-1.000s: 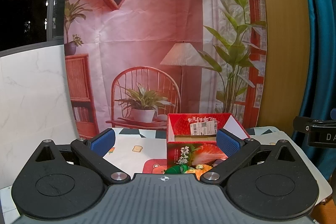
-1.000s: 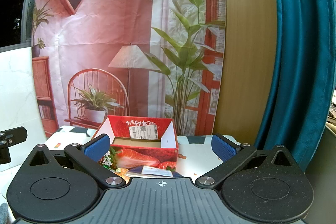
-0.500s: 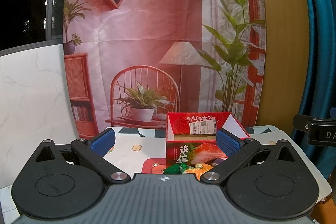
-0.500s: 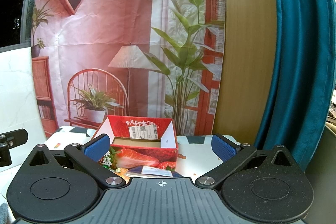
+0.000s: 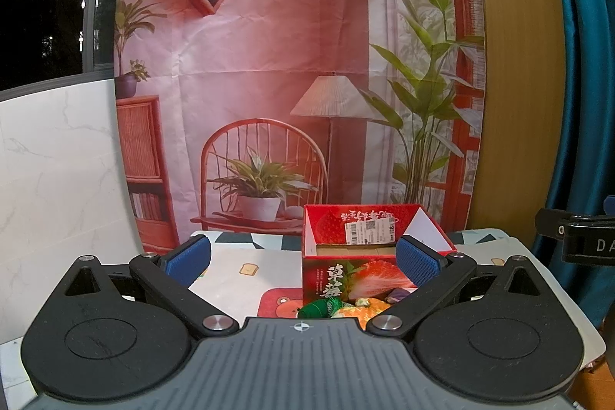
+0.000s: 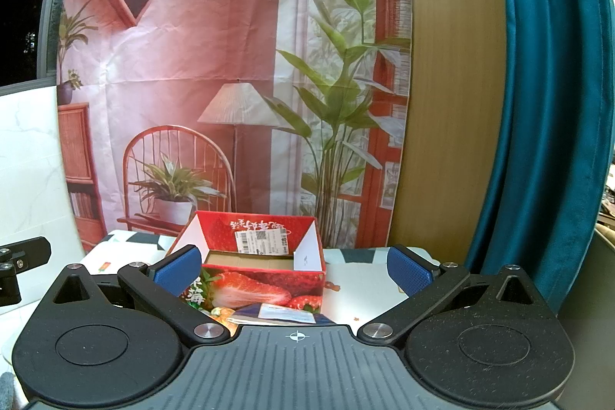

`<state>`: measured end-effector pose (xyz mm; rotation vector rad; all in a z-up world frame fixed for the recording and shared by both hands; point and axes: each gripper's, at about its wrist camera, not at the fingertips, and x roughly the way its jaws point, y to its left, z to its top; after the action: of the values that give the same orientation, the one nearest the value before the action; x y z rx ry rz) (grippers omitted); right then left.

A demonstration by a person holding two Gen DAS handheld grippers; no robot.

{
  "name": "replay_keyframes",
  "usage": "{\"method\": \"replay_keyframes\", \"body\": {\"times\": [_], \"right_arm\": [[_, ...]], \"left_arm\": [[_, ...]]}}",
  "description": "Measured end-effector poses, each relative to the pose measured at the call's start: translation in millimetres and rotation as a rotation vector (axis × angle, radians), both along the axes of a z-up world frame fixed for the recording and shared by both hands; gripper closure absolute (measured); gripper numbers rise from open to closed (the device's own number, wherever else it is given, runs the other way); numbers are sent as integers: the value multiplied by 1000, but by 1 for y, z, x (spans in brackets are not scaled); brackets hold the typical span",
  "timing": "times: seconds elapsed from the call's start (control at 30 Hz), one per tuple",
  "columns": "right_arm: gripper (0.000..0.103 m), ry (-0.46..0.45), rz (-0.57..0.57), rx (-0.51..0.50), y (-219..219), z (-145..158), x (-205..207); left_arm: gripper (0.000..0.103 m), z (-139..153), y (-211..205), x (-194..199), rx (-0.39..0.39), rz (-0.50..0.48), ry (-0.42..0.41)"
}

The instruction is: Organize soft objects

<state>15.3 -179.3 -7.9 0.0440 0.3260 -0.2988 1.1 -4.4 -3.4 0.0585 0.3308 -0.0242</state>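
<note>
You hold two grippers, and both have their jaws spread wide with nothing between the blue pads. Your left gripper hangs above the near edge of the table, which wears a patterned cloth; your right gripper hangs over the same table further toward its right side.

One red strawberry box stands open toward the far edge of the table, close to the printed backdrop. It carries one white shipping label on its inner back wall. Its cardboard floor shows bare where you can see it.

The soft objects lie in a small heap just in front of the box, on the table near its front wall. From the left wrist you can count a green one, an orange one and a purple one; from the right wrist a flat bluish packet with a white label shows there too. The gripper bodies hide the rest of the heap, so the full count cannot be told.

A teal curtain hangs beyond the right edge.
</note>
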Motion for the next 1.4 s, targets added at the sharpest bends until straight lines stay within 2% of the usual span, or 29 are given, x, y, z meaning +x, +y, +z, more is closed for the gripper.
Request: {"method": "replay_keyframes", "body": {"times": [1.1, 1.4], "right_arm": [[0, -5, 0, 2, 1, -4, 1], [0, -57, 39, 76, -17, -18, 8]], "left_arm": [[0, 2, 1, 0, -16, 0, 7], [0, -9, 3, 15, 0, 6, -7]]}}
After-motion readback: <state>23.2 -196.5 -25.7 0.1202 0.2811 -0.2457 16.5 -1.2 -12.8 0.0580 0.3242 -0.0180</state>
